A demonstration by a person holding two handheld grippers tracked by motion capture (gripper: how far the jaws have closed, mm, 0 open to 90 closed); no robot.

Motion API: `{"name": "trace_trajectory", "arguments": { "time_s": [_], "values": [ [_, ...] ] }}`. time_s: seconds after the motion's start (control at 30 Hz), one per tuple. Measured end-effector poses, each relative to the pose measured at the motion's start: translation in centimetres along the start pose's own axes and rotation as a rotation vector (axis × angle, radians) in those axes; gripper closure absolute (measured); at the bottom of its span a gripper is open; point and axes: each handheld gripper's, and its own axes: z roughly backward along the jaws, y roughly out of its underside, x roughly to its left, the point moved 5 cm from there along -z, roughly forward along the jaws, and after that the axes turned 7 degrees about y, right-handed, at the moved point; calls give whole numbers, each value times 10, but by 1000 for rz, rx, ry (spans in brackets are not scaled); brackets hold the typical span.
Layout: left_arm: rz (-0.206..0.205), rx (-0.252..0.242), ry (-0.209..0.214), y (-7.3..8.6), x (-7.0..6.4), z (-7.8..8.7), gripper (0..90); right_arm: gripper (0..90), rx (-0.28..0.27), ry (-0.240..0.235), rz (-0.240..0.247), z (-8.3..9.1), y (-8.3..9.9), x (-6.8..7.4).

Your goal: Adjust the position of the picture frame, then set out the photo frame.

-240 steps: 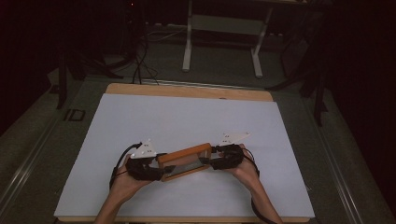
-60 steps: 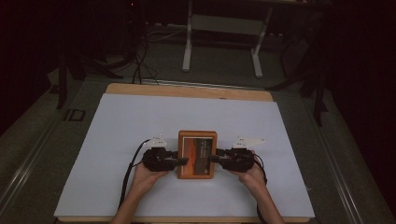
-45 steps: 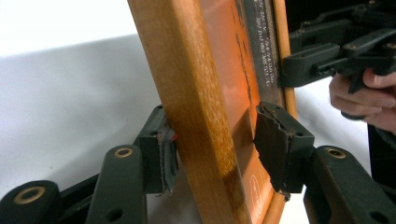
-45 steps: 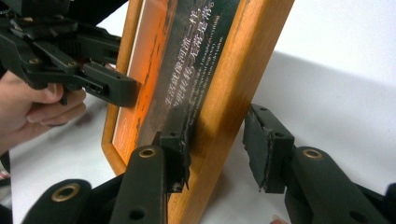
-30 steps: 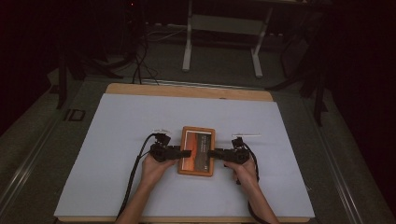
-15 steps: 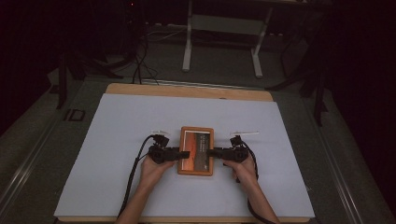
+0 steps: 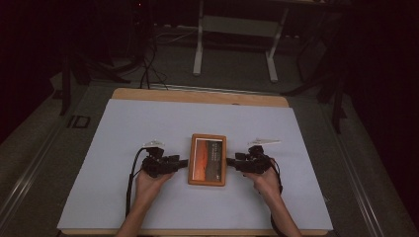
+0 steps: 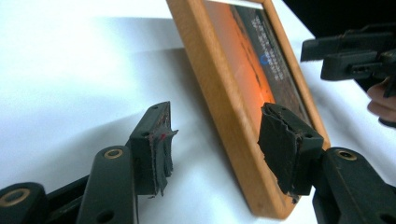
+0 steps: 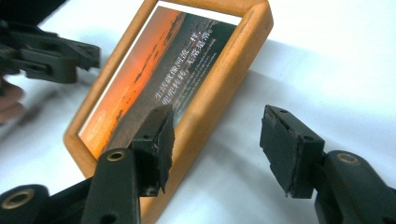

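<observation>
Dark room around us, w/ a desk frame (image 7: 236, 37) and loose cables on the floor behind; up front we have a white tabletop (image 7: 148, 128) w/ a wooden edge showing at the far side. One picture frame (image 7: 207, 159) lies flat near the middle of that tabletop, face up, long side running away from us: wooden border, orange sunset print w/ lines of text. We hold two sets of tongs, one per hand. Left tongs (image 7: 182, 162) sit just beside the frame's left edge, right tongs (image 7: 231, 161) just beside its right edge. Left gripper view: jaws spread wide, the frame's border lying between them at an angle, neither pad (image 8: 161, 149) pressing on the wood. Right gripper view: same story, jaws parted, one pad (image 9: 163, 135) over the frame's border, the other out over bare tabletop, no squeeze on anything. So both tongs are released, holding nothing. Our read on progress: the frame looks set down, flat and square to the tabletop, and the grip is let go on both sides, so the placing part seems done; what's left, prob., is just backing the tongs clear w/o nudging the frame. Count: 1 frame, 2 tongs, 2 hands, 1 tabletop. Whether the frame has a stand on the back we can't tell, it's face up.
</observation>
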Motion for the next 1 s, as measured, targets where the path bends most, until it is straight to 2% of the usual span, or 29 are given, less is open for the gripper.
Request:
{"name": "trace_trajectory", "arguments": {
  "time_s": [0.07, 0.13, 0.23, 0.27, 0.3, 0.33, 0.4, 0.5, 0.63, 0.7, 0.73, 1.0],
  "values": [
    [-10, -1, 6, 1, -2, 2, 452, 436, -1, 6, 12, 0, -1, 1],
    [-33, 8, -12, 2, -5, 3, 468, 437, -11, 26, 47, 0, -4, 5],
    [-44, 12, -18, 3, -7, 3, 467, 436, -12, 41, 67, 0, -6, 7],
    [-60, 20, -31, 5, -10, 2, 467, 436, -15, 52, 84, -1, -8, 10],
    [-63, 26, -31, 7, -12, 2, 464, 446, -25, 65, 131, 0, -11, 15],
    [-69, 31, -32, 8, -13, 2, 465, 458, -32, 62, 149, 0, -13, 18],
    [-83, 37, -44, 10, -15, 2, 467, 479, -35, 70, 181, -1, -15, 23],
    [-75, 28, -42, 9, -16, 4, 473, 537, -47, 105, 215, -5, -22, 25],
    [-62, 15, -24, 8, -16, 6, 494, 790, -62, 97, 212, -10, -33, 22],
    [-65, 12, -20, 7, -17, 6, 493, 875, -67, 98, 211, -15, -38, 21],
    [-65, 9, -17, 7, -18, 7, 493, 899, -66, 101, 210, -17, -39, 21],
    [-68, -30, 8, 1, -25, 13, 479, 900, -64, 145, 215, -39, -54, 20]
  ]
}}
